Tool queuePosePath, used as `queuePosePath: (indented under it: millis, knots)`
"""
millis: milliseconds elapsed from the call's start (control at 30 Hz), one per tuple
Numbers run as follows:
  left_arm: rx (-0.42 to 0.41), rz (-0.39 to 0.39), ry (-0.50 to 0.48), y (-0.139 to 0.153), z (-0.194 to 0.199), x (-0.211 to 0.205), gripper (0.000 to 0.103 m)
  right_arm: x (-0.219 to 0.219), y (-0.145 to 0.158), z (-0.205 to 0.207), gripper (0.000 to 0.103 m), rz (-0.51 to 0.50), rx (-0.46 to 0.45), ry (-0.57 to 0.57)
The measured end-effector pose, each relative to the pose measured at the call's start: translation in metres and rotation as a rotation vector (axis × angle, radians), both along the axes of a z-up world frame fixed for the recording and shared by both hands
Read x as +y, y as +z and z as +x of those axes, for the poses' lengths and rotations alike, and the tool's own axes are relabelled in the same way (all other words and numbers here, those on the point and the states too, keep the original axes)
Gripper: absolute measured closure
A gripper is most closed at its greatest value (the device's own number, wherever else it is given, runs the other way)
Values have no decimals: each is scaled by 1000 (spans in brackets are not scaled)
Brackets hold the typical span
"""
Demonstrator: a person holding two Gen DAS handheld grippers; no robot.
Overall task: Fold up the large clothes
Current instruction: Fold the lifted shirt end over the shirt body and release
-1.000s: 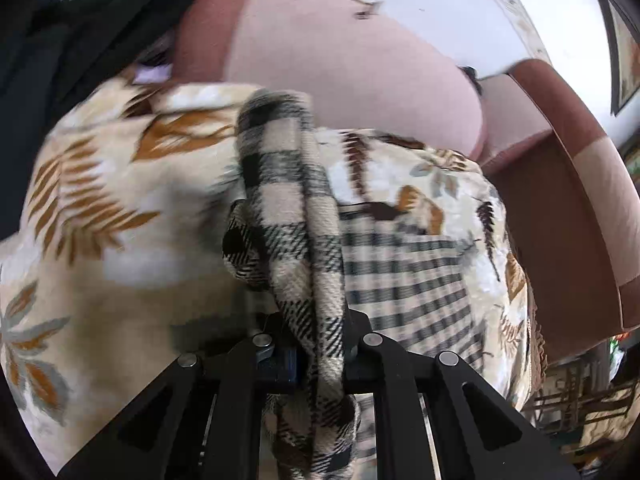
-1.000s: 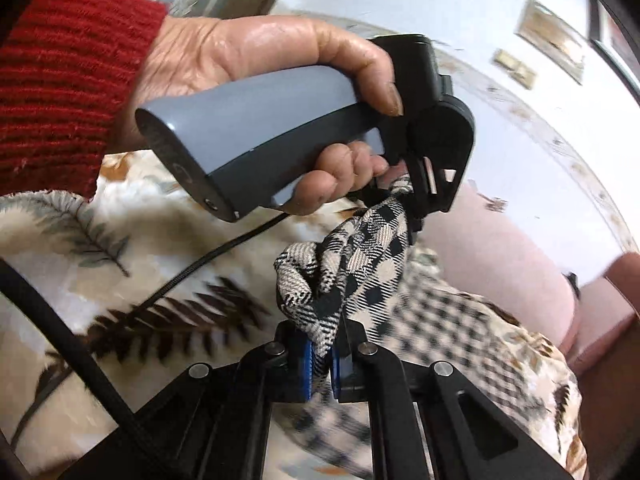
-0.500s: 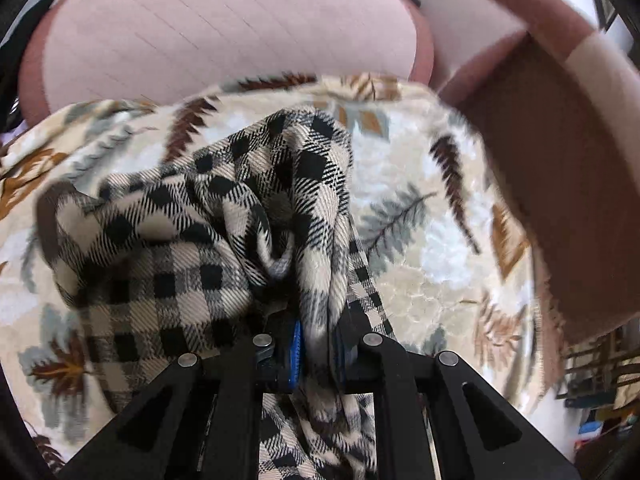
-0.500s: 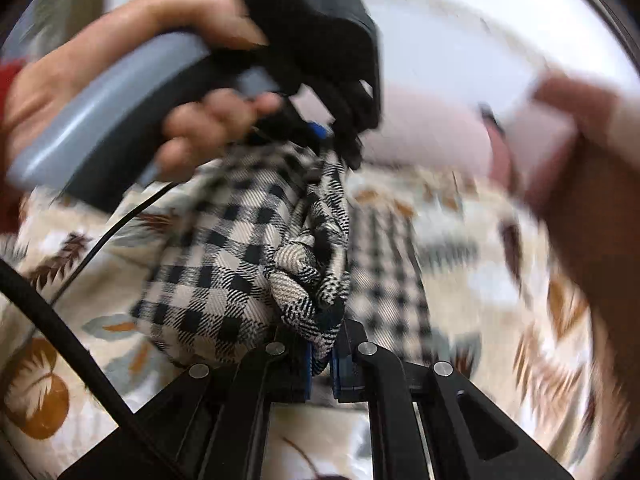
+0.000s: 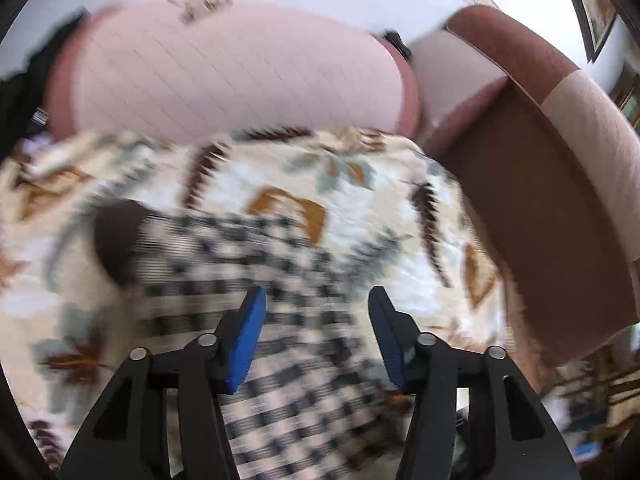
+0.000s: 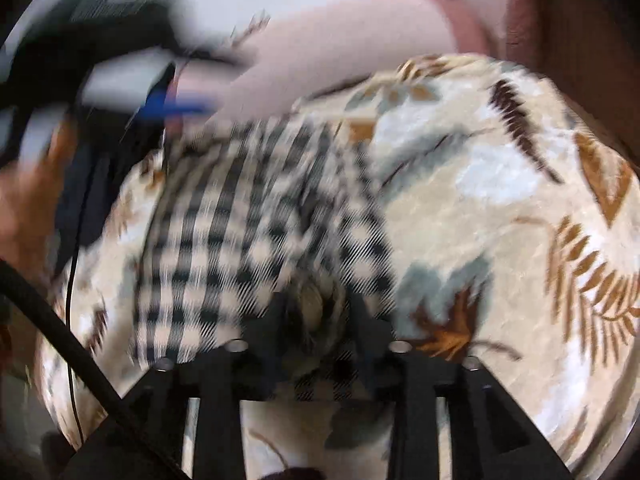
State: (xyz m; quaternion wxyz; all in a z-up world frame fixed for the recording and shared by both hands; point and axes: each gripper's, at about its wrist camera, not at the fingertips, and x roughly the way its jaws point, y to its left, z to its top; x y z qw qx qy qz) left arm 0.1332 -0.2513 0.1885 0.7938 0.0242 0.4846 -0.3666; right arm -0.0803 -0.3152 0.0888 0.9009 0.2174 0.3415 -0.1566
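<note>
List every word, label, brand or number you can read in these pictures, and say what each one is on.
None: no readable text in either view.
The checked garment and leaf-print blanket carry only pattern, and both are motion-blurred.
The framed picture on the wall is cut off at the edge, too small to read.
The left gripper and right gripper show no marking.

Both wrist views close, angled down at leaf-print blanket [image 5: 360, 184] (shared); checked garment [image 6: 240, 220] overlaps too.
</note>
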Motion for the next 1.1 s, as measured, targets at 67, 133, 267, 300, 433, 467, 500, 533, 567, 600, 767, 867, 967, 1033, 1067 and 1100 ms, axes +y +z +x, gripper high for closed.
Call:
queuePosePath:
  millis: [67, 133, 267, 300, 433, 467, 500, 533, 567, 600, 767, 867, 967, 1033, 1067, 1100]
  knots:
    - [-81, 53, 33, -1, -8, 24, 48, -16, 9, -5, 44, 1, -65, -53]
    - [-118, 94, 50, -10, -14, 43, 48, -35, 12, 6, 44, 44, -113, -57]
    - [-84, 117, 105, -39, -28, 78, 48, -56, -6, 55, 34, 163, -106, 29]
    - [-64, 110, 121, -45, -29, 85, 48, -55, -12, 65, 33, 179, -86, 57]
    - [-55, 99, 170, -57, -33, 98, 48, -37, -43, 98, 37, 127, 30, 119]
    - [-68, 104, 175, -58, -34, 98, 48, -33, -45, 102, 67, 139, 35, 151]
    - [-81, 114, 180, -60, -35, 96, 48, -32, -44, 102, 84, 169, 39, 163]
    - [-87, 123, 185, -62, -35, 93, 48, -33, -43, 99, 90, 189, 38, 157]
    - [-88, 129, 187, -64, -35, 88, 48, -35, -38, 96, 92, 198, 28, 152]
    - [-82, 128, 185, -67, -35, 84, 48, -38, -33, 92, 92, 193, 27, 142]
    - [-57, 155, 128, -94, -44, 57, 48, -62, -33, 80, 93, 154, 71, 33]
    - [-85, 237, 129, -114, -49, 44, 37, -71, -46, 78, 85, 163, 138, 10]
    - [-122, 268, 132, -126, -54, 42, 33, -87, -29, 63, 81, 192, 35, -62]
    - [-148, 274, 122, -130, -58, 42, 32, -91, -14, 53, 80, 185, -46, -89]
    - [-165, 279, 114, -131, -61, 42, 32, -89, -8, 50, 80, 194, -85, -65]
    - [-179, 286, 106, -131, -65, 43, 32, -86, -6, 51, 80, 211, -103, -36]
